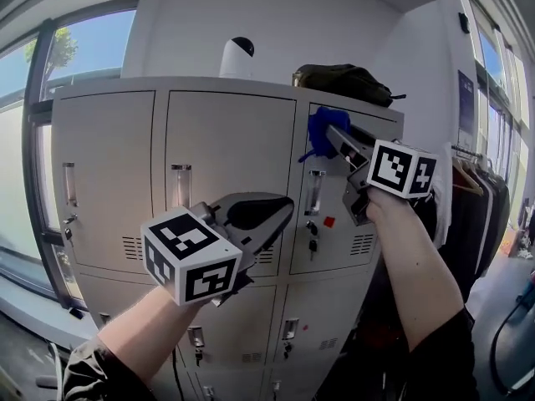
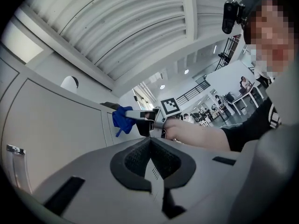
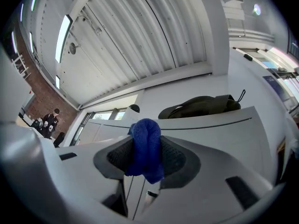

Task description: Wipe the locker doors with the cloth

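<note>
Right gripper (image 3: 146,149): the jaws are clamped on the blue cloth (image 3: 145,141), which is bunched between the black pads and bulges out above and below them. In the head view the cloth is raised to the top-right locker door (image 1: 351,190) and sits at its upper left corner, just above that door's handle (image 1: 314,192). It appears to lie against the panel, though actual contact cannot be confirmed. Left gripper (image 2: 150,148): the jaws are closed, the pads meet along their length, and nothing is between them. It is held lower than the right gripper and to its left, in front of the bottom of the middle top door (image 1: 226,153), with its jaws pointing up and to the right. The locker bank (image 1: 100,295) is pale grey, with three doors in the top row and further doors below. The left top door (image 1: 104,170) has neither gripper in front of it. Keys (image 1: 312,239) hang from the lock of the top-right door, with a small red mark (image 1: 328,221) just beside them. On top of the bank stand a white domed device with a black cap (image 1: 236,58) and a dark bag (image 1: 343,82), the bag above the top-right door. Garments on hangers (image 1: 476,186) are to the right of the lockers. Tall windows (image 1: 17,165) are to the left.
</note>
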`<state>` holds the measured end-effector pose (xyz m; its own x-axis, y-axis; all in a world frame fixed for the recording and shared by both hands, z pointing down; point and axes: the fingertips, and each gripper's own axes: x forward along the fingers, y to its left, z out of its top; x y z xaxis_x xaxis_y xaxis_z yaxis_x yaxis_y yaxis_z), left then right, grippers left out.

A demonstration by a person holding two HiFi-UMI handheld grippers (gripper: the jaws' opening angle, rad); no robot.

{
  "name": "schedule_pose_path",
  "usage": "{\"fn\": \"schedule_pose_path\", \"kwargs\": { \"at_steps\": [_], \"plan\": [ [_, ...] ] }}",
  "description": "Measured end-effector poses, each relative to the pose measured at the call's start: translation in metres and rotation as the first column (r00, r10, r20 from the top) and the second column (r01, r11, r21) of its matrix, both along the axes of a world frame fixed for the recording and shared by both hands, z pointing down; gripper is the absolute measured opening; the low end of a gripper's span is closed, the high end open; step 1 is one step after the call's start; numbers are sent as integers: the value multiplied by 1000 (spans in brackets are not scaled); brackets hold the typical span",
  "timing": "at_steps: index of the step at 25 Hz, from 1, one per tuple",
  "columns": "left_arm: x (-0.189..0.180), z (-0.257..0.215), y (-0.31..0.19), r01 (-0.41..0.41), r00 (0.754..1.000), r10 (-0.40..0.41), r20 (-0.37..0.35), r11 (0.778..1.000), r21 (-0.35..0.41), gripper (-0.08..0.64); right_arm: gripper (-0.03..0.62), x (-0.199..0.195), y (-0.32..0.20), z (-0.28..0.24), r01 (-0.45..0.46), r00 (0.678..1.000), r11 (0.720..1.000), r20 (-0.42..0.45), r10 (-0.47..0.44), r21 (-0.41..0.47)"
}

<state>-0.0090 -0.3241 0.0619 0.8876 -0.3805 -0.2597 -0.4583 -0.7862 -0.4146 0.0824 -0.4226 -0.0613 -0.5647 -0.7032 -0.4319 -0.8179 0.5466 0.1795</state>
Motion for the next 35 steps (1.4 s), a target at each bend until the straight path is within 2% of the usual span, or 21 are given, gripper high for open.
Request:
{"fn": "schedule_pose_path", "kwargs": {
  "at_steps": [5, 14, 21, 26, 35],
  "plan": [
    [8, 0, -20, 29, 999, -29, 22, 1000, -10, 8, 155, 5, -27, -25, 11, 1000, 1000, 24, -11, 0],
    [4, 0, -28, 50, 999, -50, 15, 999, -14, 6, 155, 10, -47, -32, 21, 999, 1000, 49, -21, -12],
    [10, 5, -30, 49, 999, -48, 9, 999, -23, 8, 155, 14, -50, -33, -27, 999, 999, 36, 26, 23],
    [16, 10, -34, 51, 999, -51, 8, 998, -37, 6, 155, 46, -54, -32, -70, 995, 997, 70, 69, 18],
    [44, 11, -30, 30, 999, -29, 24, 999, -27, 6, 155, 139, -65, -32, -183, 972, 983, 146, 184, -21]
  ]
}}
